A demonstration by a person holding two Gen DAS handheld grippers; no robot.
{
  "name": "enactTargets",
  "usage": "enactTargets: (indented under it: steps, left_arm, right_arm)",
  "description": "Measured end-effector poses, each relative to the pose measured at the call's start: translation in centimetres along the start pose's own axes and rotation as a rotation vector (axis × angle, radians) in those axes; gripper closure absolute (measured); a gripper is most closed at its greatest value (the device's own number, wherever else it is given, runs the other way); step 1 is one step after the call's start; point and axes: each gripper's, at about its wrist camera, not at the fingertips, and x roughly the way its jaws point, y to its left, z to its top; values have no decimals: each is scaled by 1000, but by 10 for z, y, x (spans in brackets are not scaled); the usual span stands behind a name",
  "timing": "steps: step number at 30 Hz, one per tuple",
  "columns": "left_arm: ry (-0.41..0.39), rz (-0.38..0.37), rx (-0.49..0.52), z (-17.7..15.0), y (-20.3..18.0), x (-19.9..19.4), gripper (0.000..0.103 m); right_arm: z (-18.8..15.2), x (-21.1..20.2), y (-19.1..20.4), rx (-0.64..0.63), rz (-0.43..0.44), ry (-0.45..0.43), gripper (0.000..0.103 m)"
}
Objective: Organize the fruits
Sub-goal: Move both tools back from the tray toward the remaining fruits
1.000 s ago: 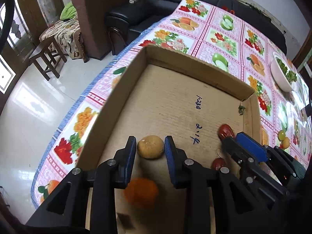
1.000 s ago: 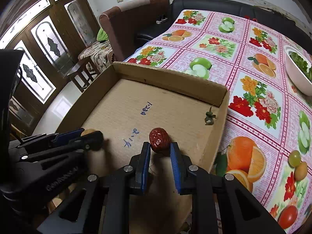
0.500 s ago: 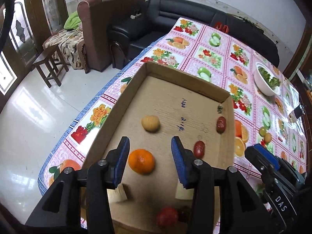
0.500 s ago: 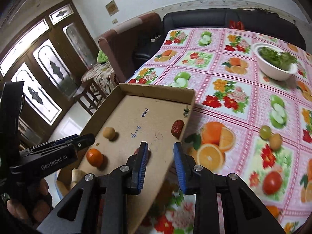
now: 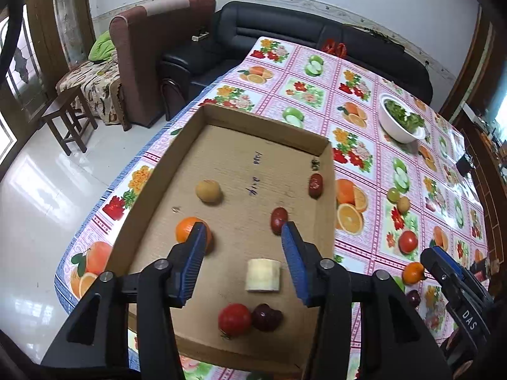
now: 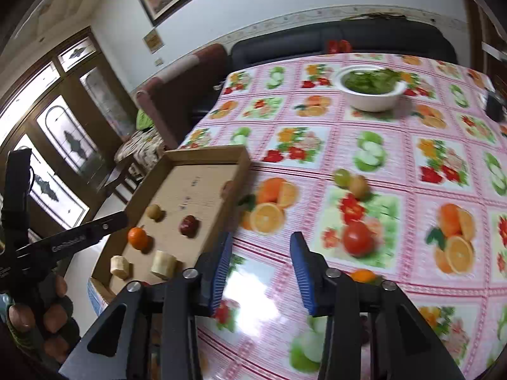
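A cardboard tray (image 5: 177, 171) holds a tan round fruit (image 5: 207, 191), an orange (image 5: 187, 228), two red dates (image 5: 279, 218) (image 5: 316, 185), a banana piece (image 5: 263, 275), a tomato (image 5: 235, 315) and a dark plum (image 5: 266, 316). My left gripper (image 5: 244, 231) hovers above the tray, its jaws opening with nothing between them. My right gripper (image 6: 261, 240) is over the tablecloth to the right of the tray (image 6: 209, 155), its jaws also opening and empty. Loose ahead of it lie a tomato (image 6: 358, 237), a green grape (image 6: 342, 177), a brown fruit (image 6: 358, 186) and a small orange (image 6: 362, 275).
A white bowl of greens (image 6: 370, 91) stands at the far side of the fruit-print tablecloth (image 6: 317, 120). A black sofa (image 5: 285, 31) and a brown armchair (image 5: 142, 63) stand beyond the table. A hand (image 6: 31, 316) holds the left gripper at the table's left edge.
The left gripper let go of the tan fruit and drew back and up. The right gripper left the red date in the tray and swung right over the tablecloth. Both jaws widened.
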Motion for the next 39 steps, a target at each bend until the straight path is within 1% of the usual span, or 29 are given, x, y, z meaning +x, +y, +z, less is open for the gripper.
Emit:
enactTargets:
  steps: [9, 12, 14, 19, 25, 34, 39]
  left_arm:
    - [22, -47, 31, -11, -19, -4, 55]
    - [42, -82, 55, -16, -32, -3, 55]
    - [48, -101, 81, -21, -44, -3, 55]
    - [83, -151, 134, -32, -70, 0, 55]
    - [127, -206, 174, -44, -93, 5, 55]
    - [186, -273, 201, -59, -115, 15, 55]
    - [215, -325, 241, -71, -132, 18, 55]
  right_arm:
    - [-15, -26, -44, 71, -67, -24, 61]
    - [-20, -37, -60, 97, -97, -37, 60]
    - [-22, -43, -68, 108, -119, -48, 55]
    - [-30, -56, -92, 146, -160, -59, 55]
    - [-39, -57, -108, 178, -170, -51, 55]
    - [-46, -51, -113, 190, -152, -33, 55]
    - [-48, -51, -117, 199, -153, -32, 55]
